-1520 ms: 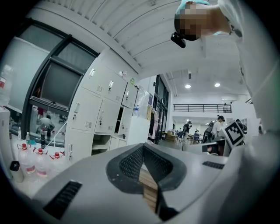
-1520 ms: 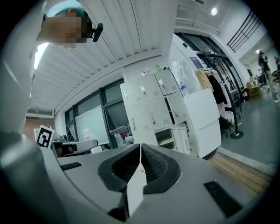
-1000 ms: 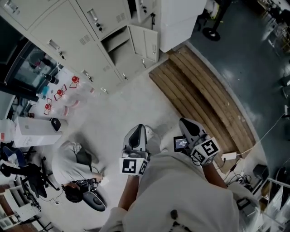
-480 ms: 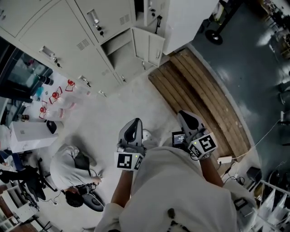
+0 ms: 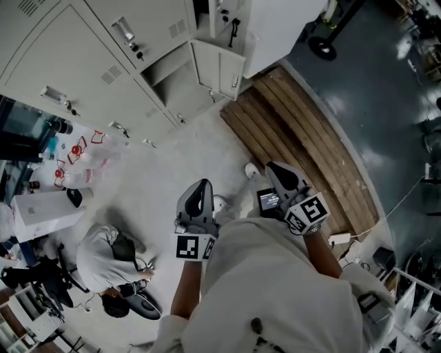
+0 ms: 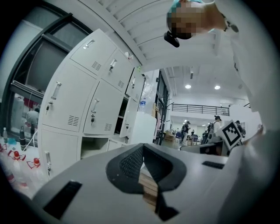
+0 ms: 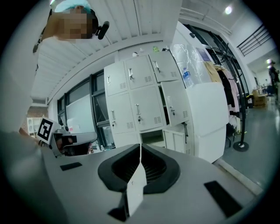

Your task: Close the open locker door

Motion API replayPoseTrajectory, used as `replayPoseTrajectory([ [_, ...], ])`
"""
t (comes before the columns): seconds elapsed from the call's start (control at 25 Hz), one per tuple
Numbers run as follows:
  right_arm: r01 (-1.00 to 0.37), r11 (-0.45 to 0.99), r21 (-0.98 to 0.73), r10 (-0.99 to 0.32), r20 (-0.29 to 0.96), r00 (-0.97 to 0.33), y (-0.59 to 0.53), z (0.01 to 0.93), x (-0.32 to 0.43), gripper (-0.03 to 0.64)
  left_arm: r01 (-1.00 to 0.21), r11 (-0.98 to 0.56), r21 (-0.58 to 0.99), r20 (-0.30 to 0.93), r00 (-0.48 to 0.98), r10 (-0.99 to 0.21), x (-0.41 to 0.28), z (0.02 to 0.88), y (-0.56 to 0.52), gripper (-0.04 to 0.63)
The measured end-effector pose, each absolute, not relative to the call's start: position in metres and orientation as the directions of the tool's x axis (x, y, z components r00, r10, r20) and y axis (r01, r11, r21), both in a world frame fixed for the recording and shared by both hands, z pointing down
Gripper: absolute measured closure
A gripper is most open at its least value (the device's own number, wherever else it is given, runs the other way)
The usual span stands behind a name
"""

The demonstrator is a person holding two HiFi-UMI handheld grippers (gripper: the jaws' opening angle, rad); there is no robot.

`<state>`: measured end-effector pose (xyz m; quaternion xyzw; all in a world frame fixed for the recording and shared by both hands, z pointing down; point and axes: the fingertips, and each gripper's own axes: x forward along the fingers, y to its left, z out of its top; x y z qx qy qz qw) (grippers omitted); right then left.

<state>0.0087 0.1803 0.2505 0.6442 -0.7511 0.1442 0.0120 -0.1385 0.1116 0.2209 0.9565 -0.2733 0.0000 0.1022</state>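
The grey lockers (image 5: 103, 48) stand at the upper left of the head view. A bottom compartment (image 5: 172, 79) is open, its door (image 5: 220, 65) swung out to the right. Above it a second door (image 5: 224, 14) also stands ajar. My left gripper (image 5: 200, 187) and right gripper (image 5: 275, 167) are held out side by side, well short of the lockers, touching nothing. The left gripper (image 6: 142, 146) is shut and empty, with the open compartment (image 6: 94, 146) ahead to its left. The right gripper (image 7: 140, 146) is shut and empty, facing the open compartment (image 7: 152, 136) and its door (image 7: 175, 140).
A wooden pallet (image 5: 303, 145) lies on the floor to the right of the lockers. A white cabinet (image 5: 275, 27) stands beside the open door. A person (image 5: 110, 258) crouches at lower left. Bottles (image 5: 83, 162) and a white box (image 5: 41, 207) sit at left.
Both grippers have moved forward across the floor toward the lockers, staying shut. The lockers and pallet have shifted in the head view as the person walks.
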Motion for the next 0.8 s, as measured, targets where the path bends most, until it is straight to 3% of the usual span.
replayPoseTrajectory([
  [0.4, -0.902, 0.366, -0.228, -0.883, 0.221, -0.414, 0.088, 0.269, 0.075, 0.588, -0.731, -0.658, 0.179, 0.113, 0.68, -0.725, -0.098, 0.234, 0.062, 0.588],
  [0.8, -0.862, 0.43, -0.267, -0.831, 0.256, -0.494, 0.006, 0.31, 0.206, 0.588, -0.754, -0.627, 0.195, 0.112, 0.652, -0.75, 0.028, 0.252, 0.005, 0.588],
])
